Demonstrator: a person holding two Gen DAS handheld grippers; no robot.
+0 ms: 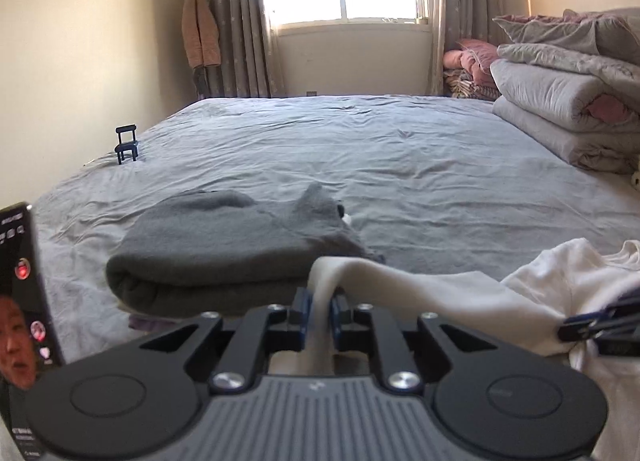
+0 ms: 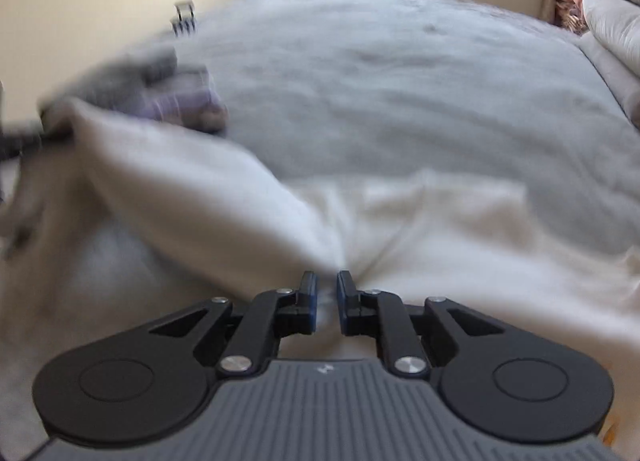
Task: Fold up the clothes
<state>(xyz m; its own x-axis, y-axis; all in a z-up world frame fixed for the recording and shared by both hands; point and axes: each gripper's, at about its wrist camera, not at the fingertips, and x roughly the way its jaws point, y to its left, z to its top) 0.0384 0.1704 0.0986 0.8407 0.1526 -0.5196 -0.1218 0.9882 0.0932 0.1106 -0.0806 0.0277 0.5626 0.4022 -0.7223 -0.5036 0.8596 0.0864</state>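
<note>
Both grippers pinch a white garment over the bed

The left hand-held gripper (image 1: 320, 311) and the right hand-held gripper (image 2: 327, 301), jaws narrow, each hold the white garment (image 1: 460, 297) at the bed's (image 1: 400, 165) near edge, right of the folded grey garment (image 1: 224, 245). Keep the held edge taut and level before laying it down.

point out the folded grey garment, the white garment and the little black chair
folded grey garment (image 1: 224, 245), left wrist view, top surface
white garment (image 1: 452, 293), left wrist view, stretched span
little black chair (image 1: 127, 143), left wrist view, seat
</note>
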